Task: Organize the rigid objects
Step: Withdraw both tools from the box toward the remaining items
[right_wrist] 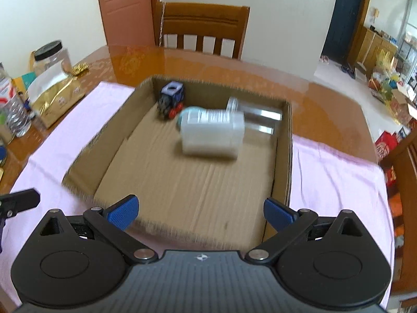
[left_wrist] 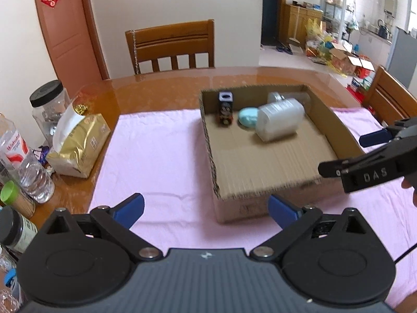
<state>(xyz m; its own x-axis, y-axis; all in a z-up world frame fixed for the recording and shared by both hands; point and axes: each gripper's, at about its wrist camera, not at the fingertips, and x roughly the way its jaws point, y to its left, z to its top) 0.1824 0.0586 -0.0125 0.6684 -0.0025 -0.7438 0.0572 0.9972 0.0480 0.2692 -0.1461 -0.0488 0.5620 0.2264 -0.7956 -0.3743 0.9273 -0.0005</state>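
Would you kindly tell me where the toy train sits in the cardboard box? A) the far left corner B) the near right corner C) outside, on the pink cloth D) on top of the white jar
A: the toy train stands in the cardboard box's far left corner, left of the white jar.

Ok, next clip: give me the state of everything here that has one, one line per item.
left gripper: open, nothing between the fingers.
right gripper: open, nothing between the fingers.
cardboard box: open-topped, on the pink cloth.
white bottle: lying on its side in the box.
clear jar: on its side behind the bottle.
toy train: upright on its wheels, far corner.
blue egg-shaped object: beside the bottle; contact unclear.
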